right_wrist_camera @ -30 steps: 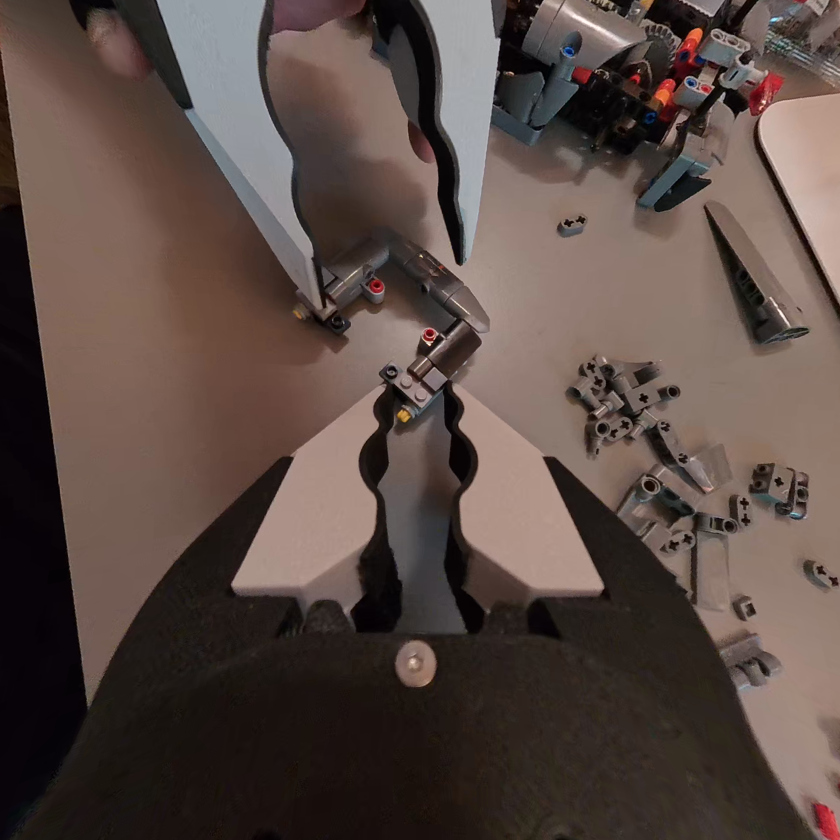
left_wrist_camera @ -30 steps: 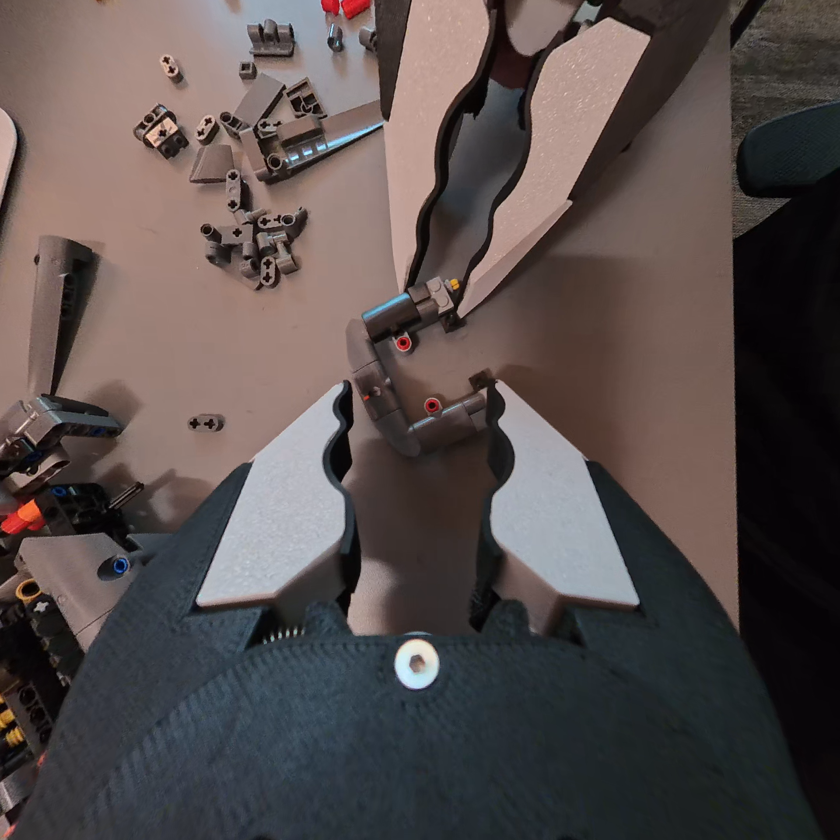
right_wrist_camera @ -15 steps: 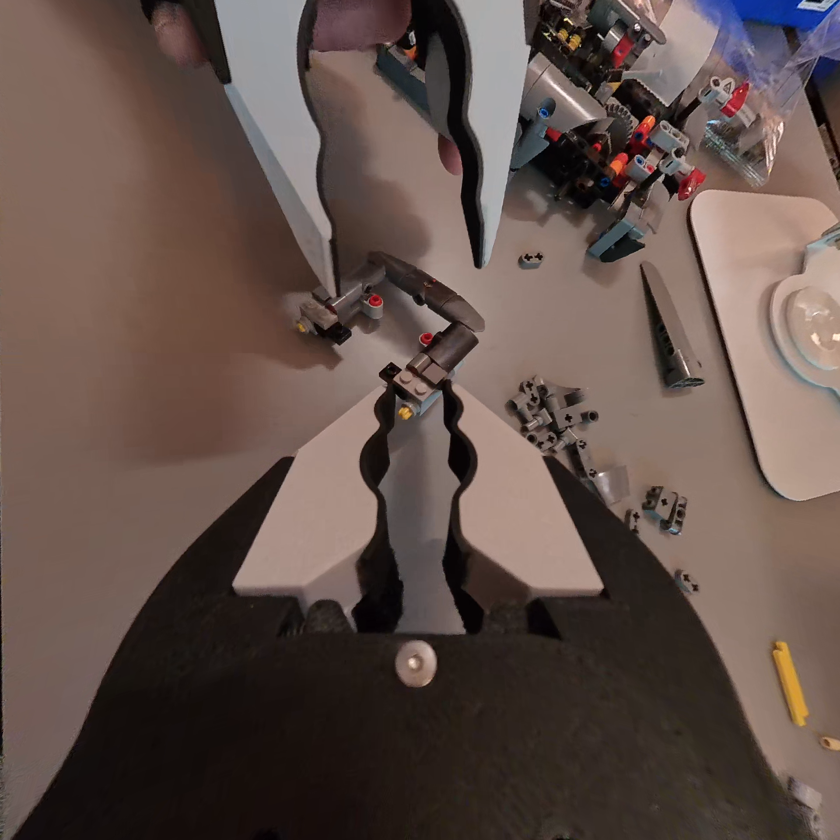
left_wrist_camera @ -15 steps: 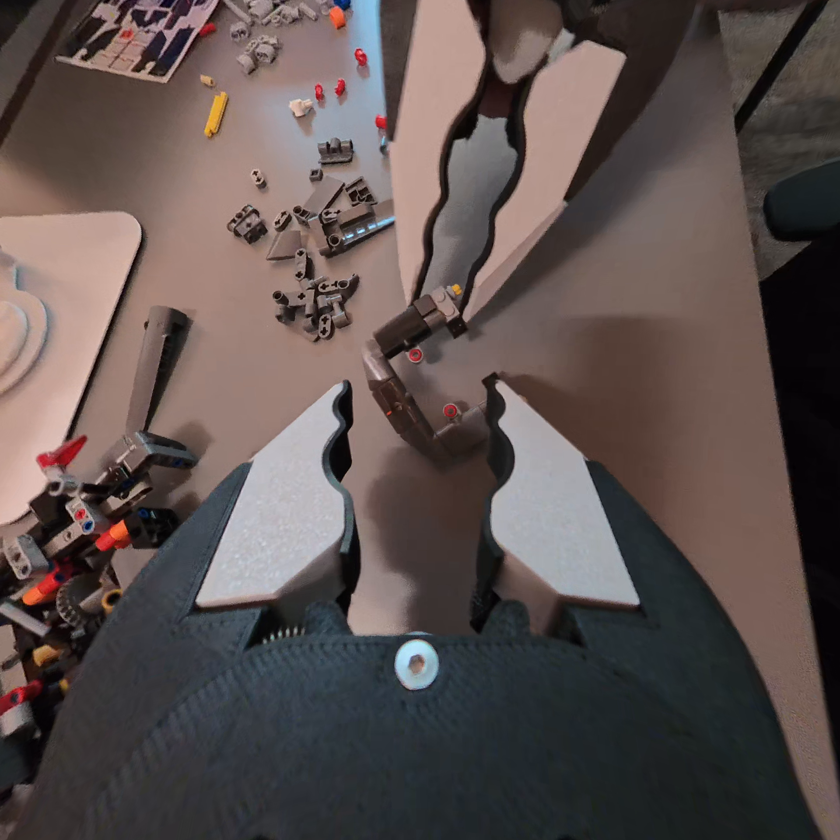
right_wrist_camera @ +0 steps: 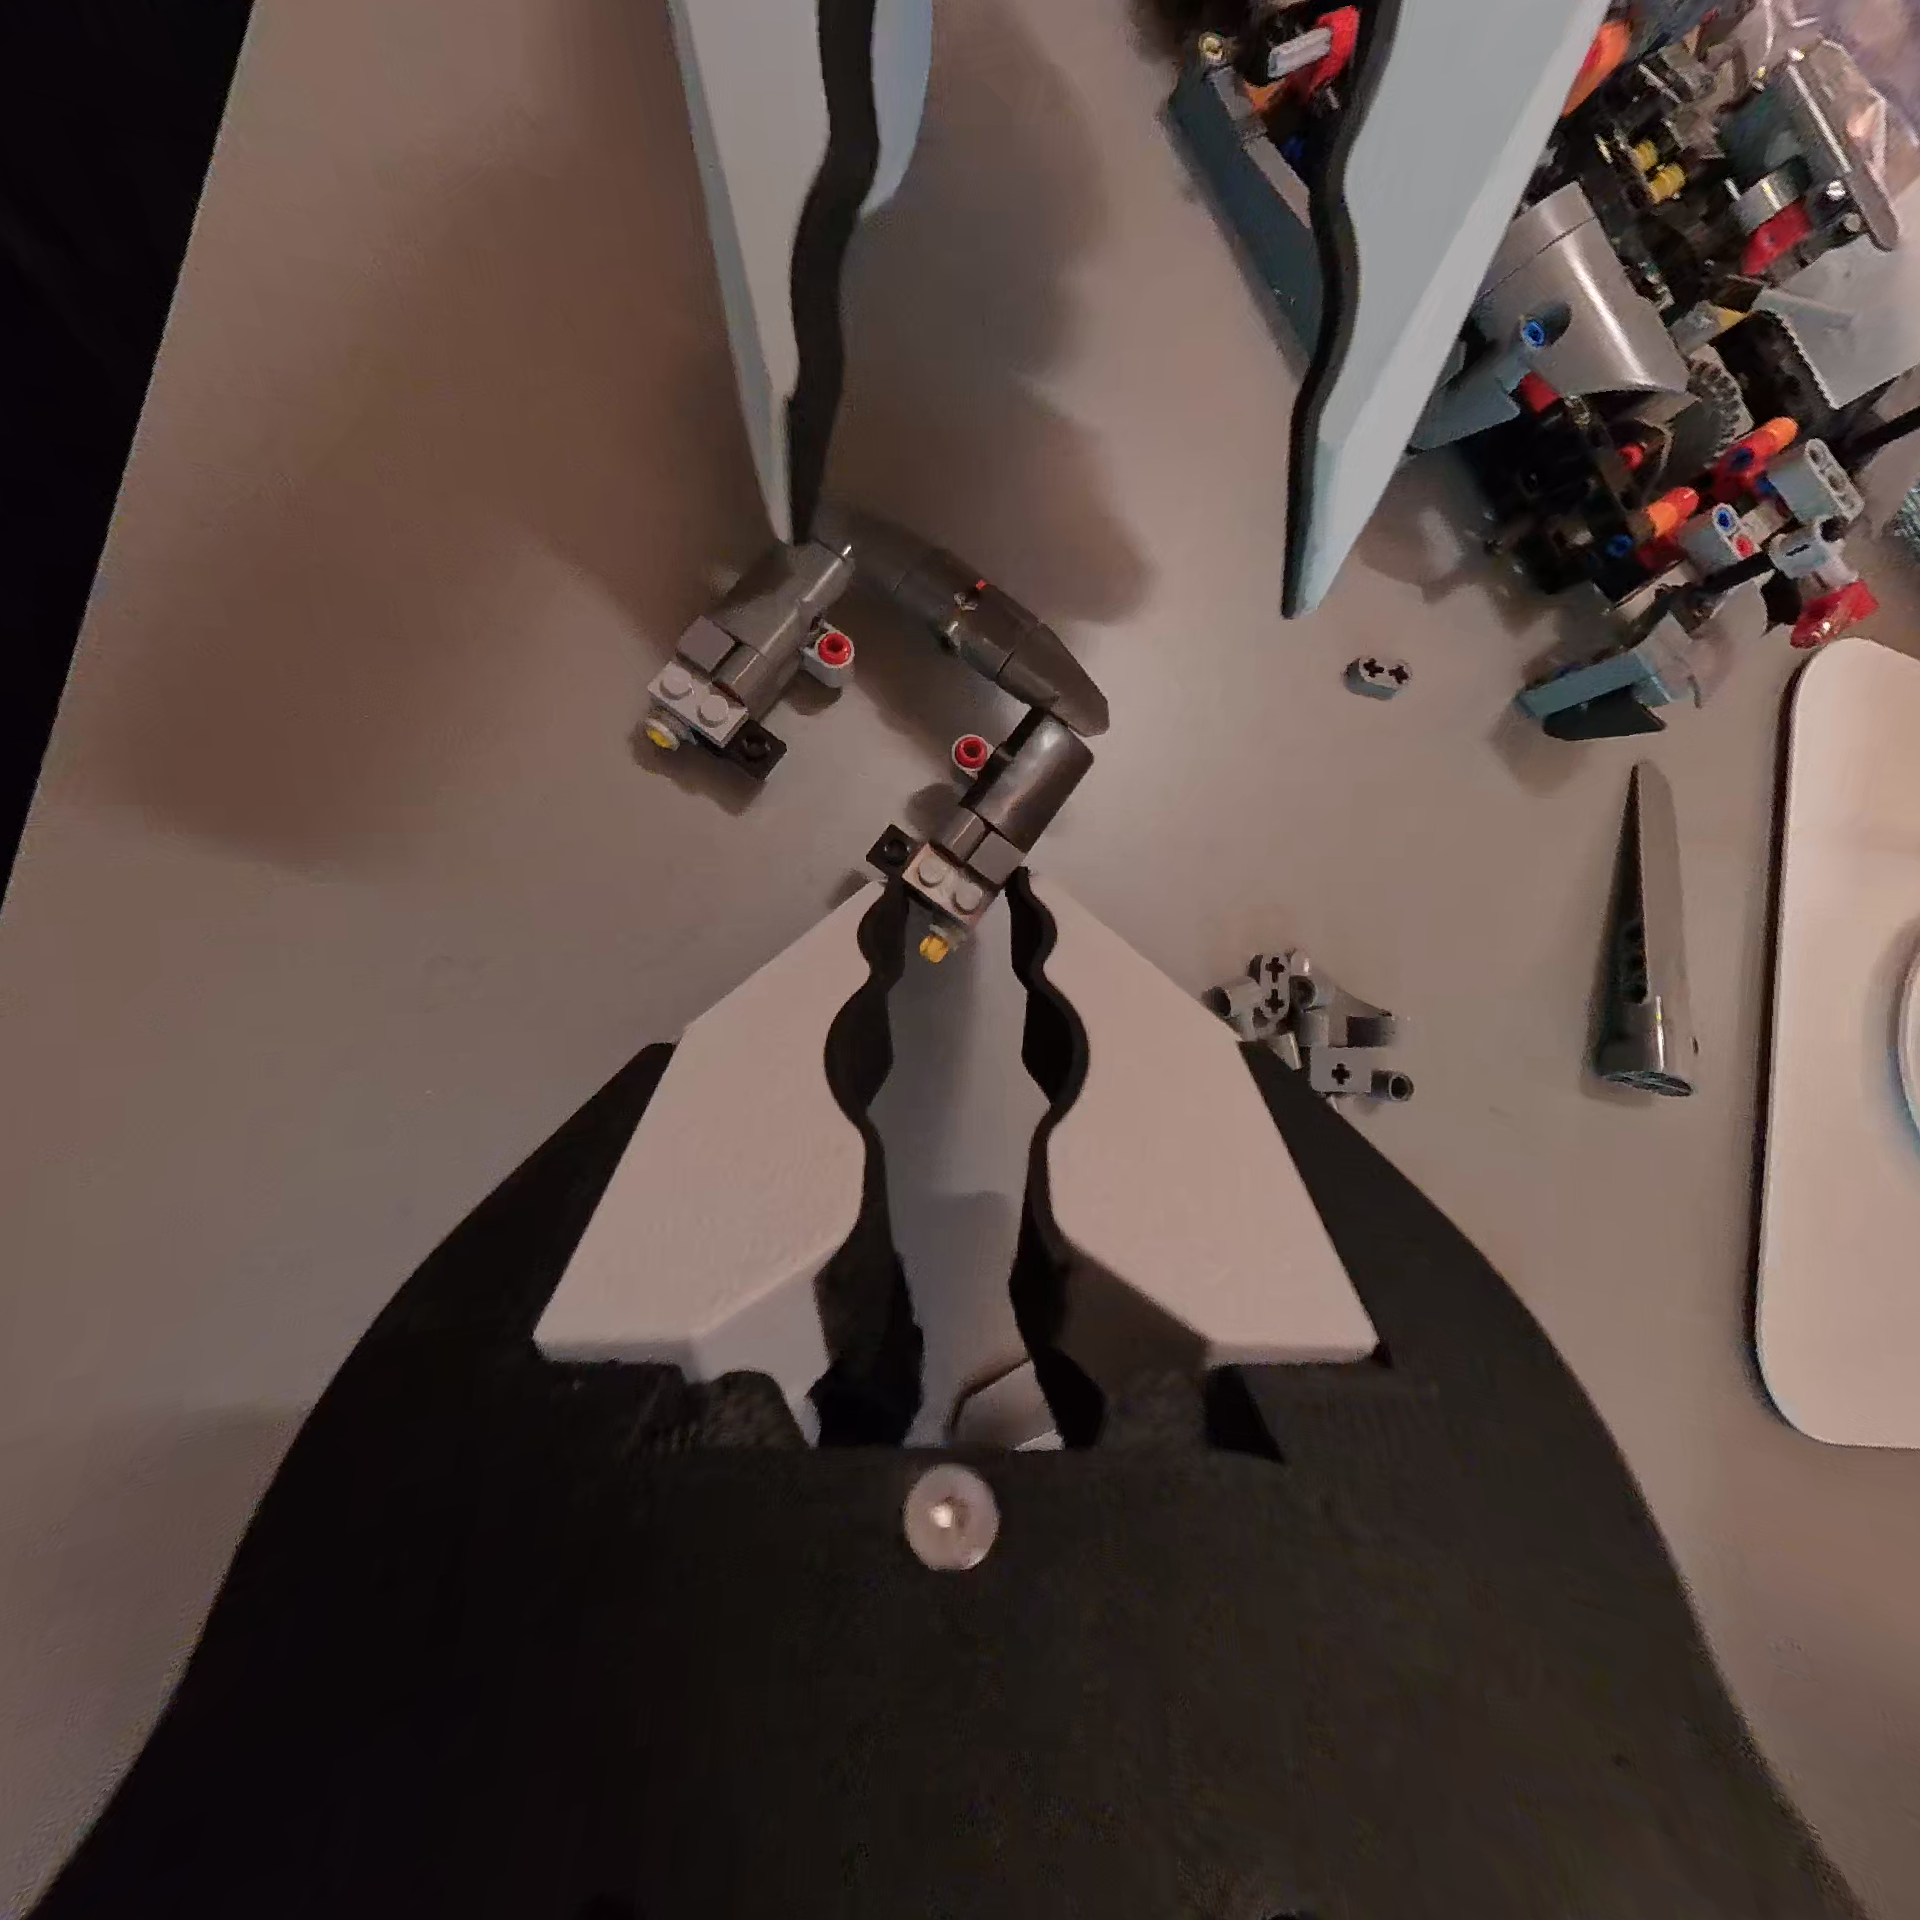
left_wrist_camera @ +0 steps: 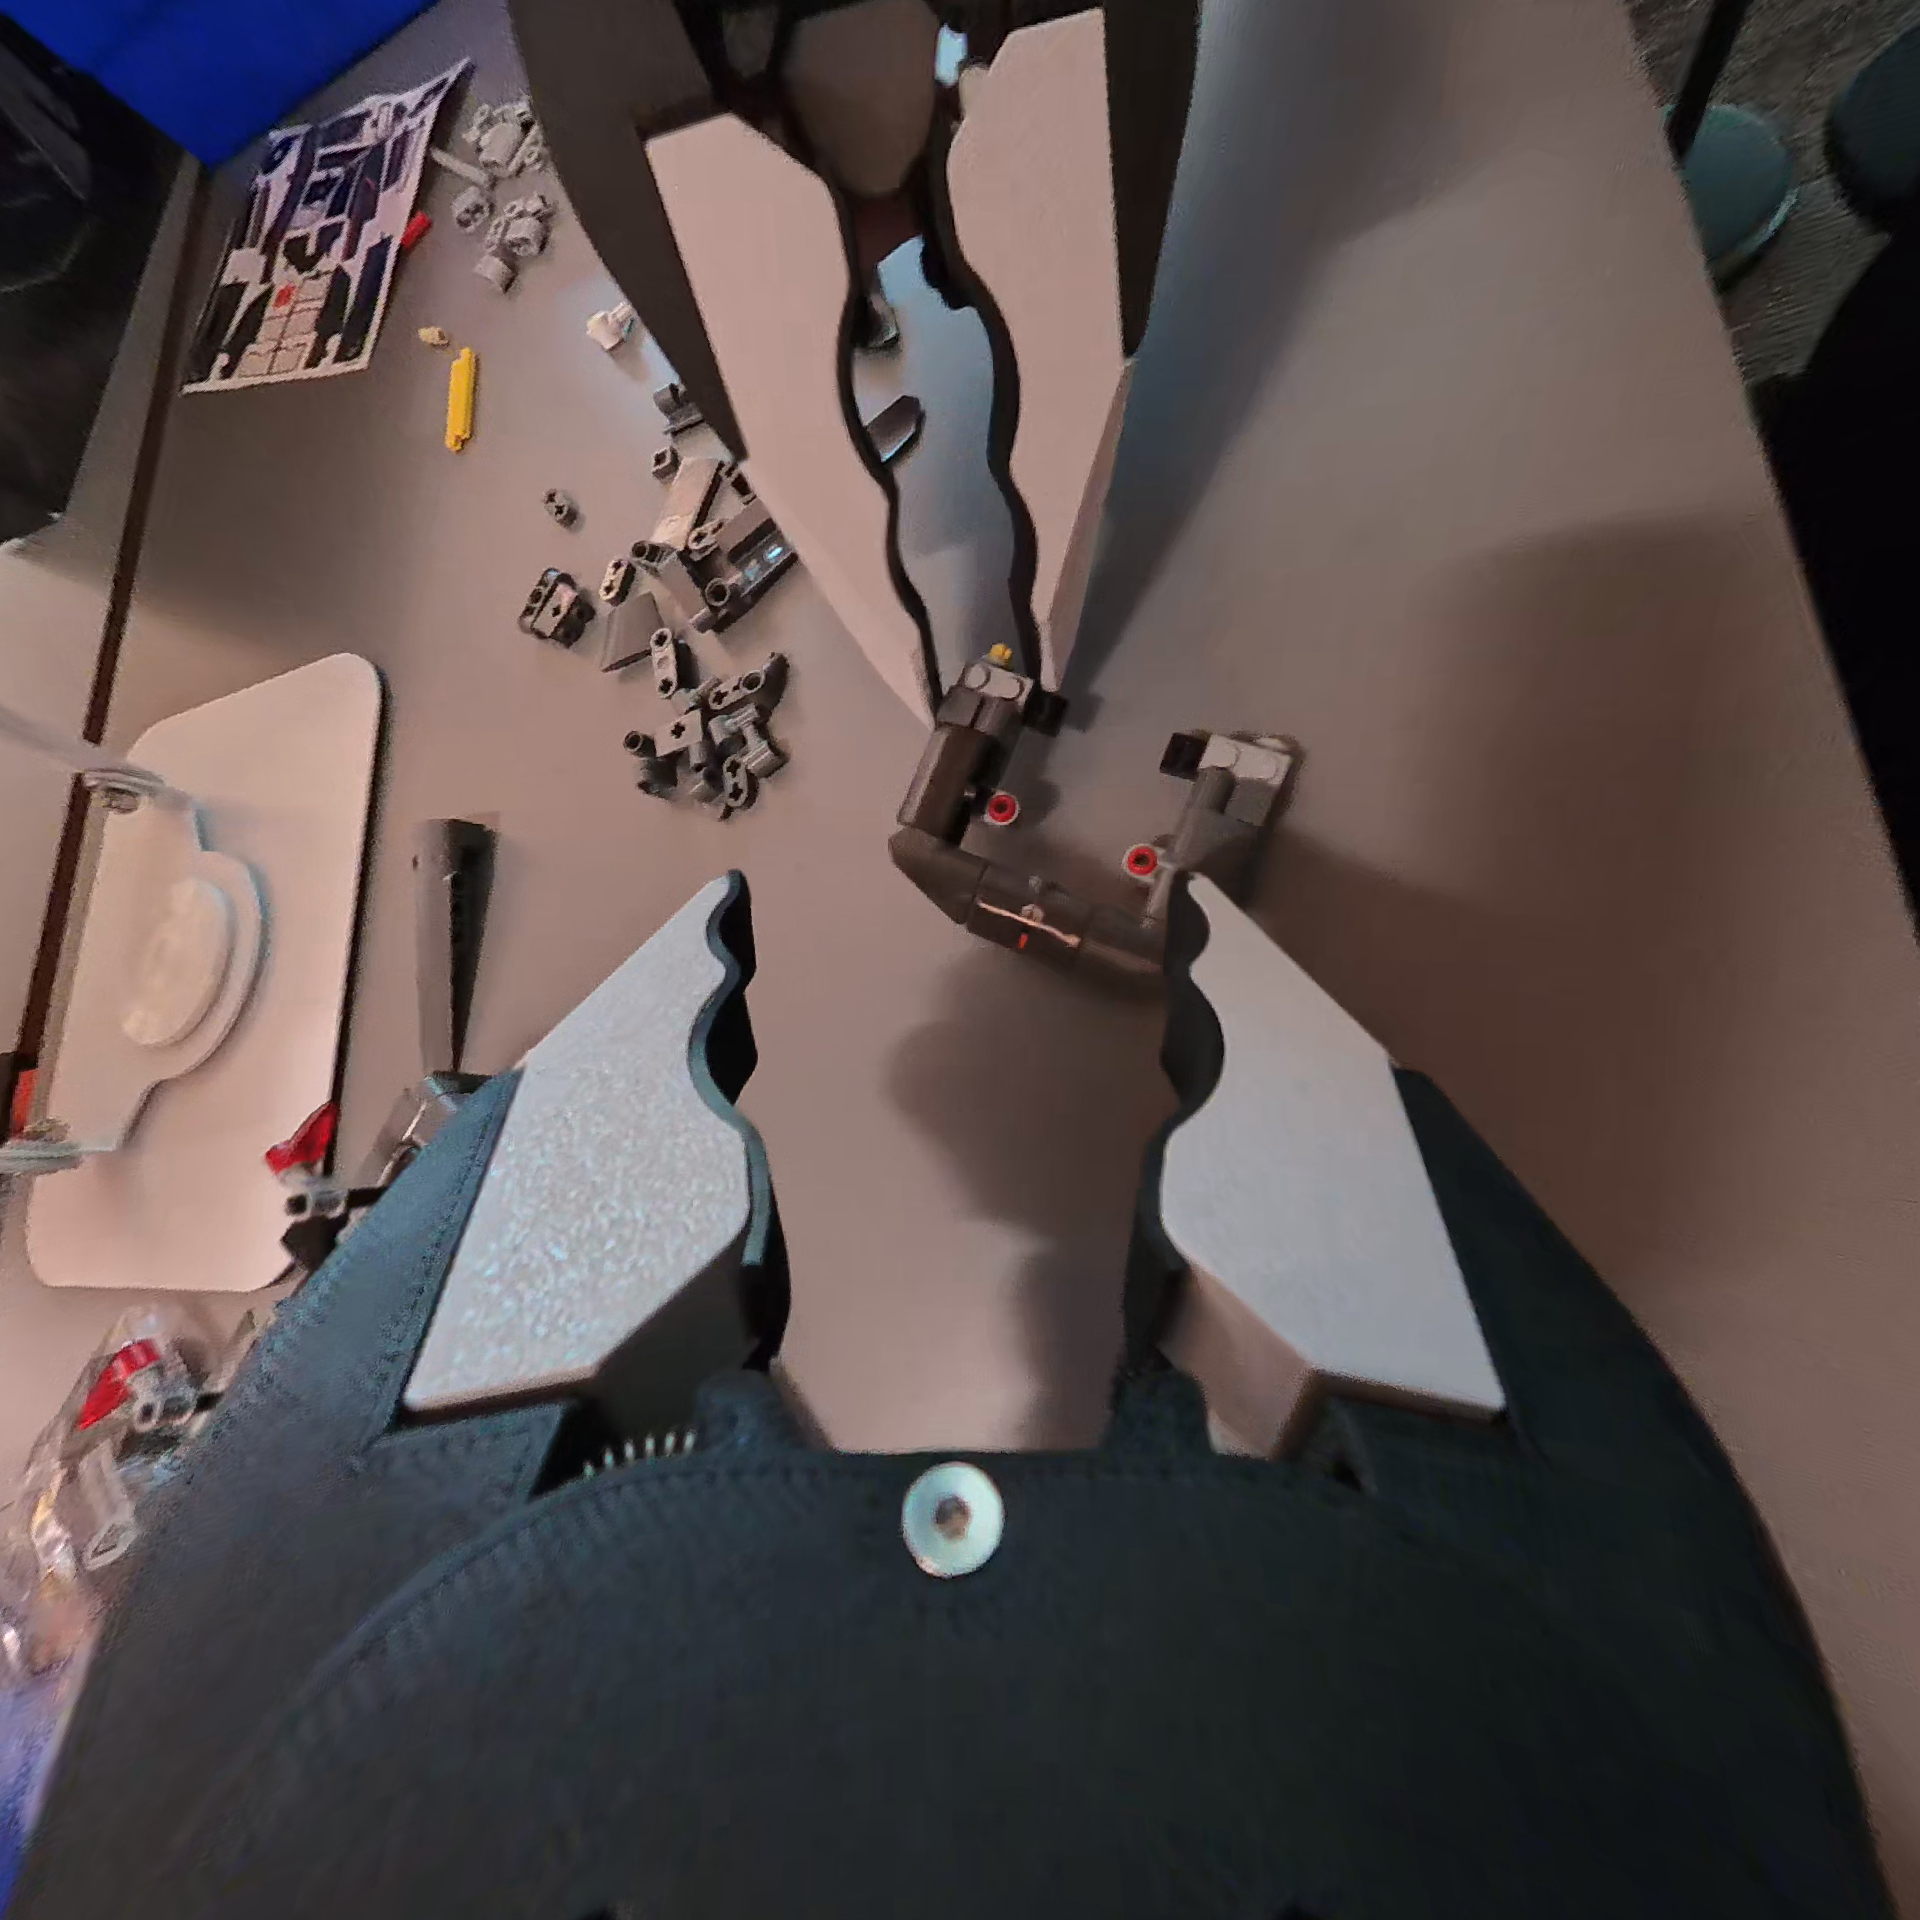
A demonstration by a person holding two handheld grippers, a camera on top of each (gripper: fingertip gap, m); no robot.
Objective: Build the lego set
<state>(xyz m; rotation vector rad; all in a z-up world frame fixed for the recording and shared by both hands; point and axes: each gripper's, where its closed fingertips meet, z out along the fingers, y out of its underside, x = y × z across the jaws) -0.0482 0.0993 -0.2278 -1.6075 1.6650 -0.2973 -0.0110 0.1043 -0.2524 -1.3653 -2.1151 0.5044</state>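
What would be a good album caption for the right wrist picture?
Right gripper pinching one end of a grey U-shaped brick piece on the table.

The white board (right_wrist_camera: pixel 1849 1039) ran off the right edge. The brick model (right_wrist_camera: pixel 1662 312) was cut by the frame; the clear bag (left_wrist_camera: pixel 94 1455) was blurred

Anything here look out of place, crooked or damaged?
Nothing looks broken or spilled. The grey U-shaped brick piece lies flat on the table, one end between the right tool's tips. The left tool is open. Loose bricks lie scattered.
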